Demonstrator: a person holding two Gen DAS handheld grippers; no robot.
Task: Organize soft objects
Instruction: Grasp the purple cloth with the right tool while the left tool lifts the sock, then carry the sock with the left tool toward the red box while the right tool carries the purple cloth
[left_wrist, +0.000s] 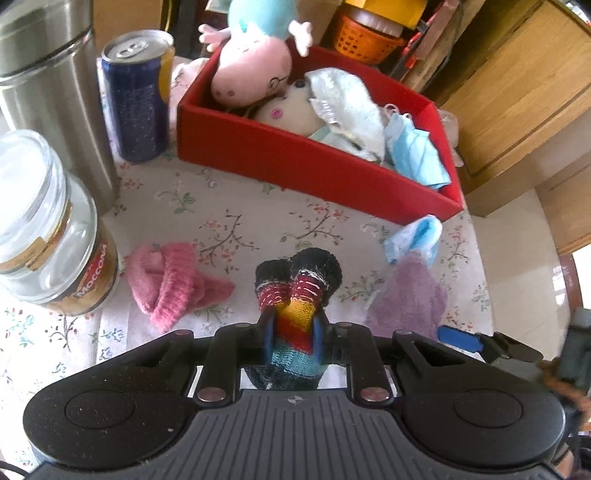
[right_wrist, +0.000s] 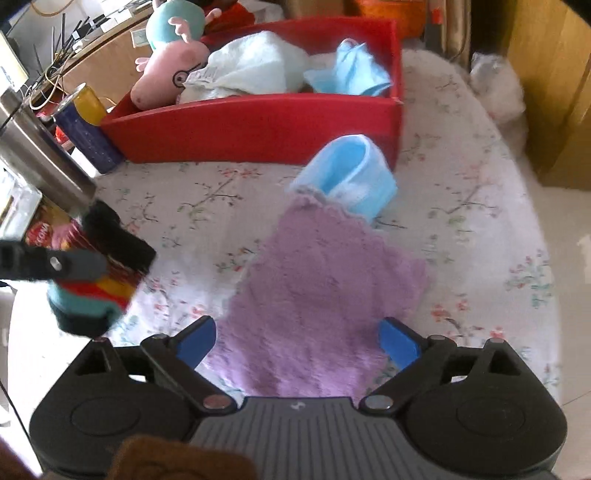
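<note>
My left gripper (left_wrist: 293, 328) is shut on a striped multicoloured sock (left_wrist: 295, 291) and holds it above the floral tablecloth; it also shows in the right wrist view (right_wrist: 96, 280). My right gripper (right_wrist: 297, 338) is open and empty, its blue fingers either side of a purple cloth (right_wrist: 321, 291) on the table. A blue face mask (right_wrist: 347, 177) lies just beyond the cloth. A pink sock (left_wrist: 170, 280) lies at the left. The red box (left_wrist: 295, 162) behind holds a pink pig plush (left_wrist: 251, 70), a pale blue towel (left_wrist: 347, 107) and a blue mask (left_wrist: 413, 147).
A glass coffee jar (left_wrist: 48, 229), a steel flask (left_wrist: 48, 88) and a blue can (left_wrist: 136, 96) stand at the left. Wooden furniture (left_wrist: 517, 92) is at the right. An orange basket (left_wrist: 362, 37) sits behind the box.
</note>
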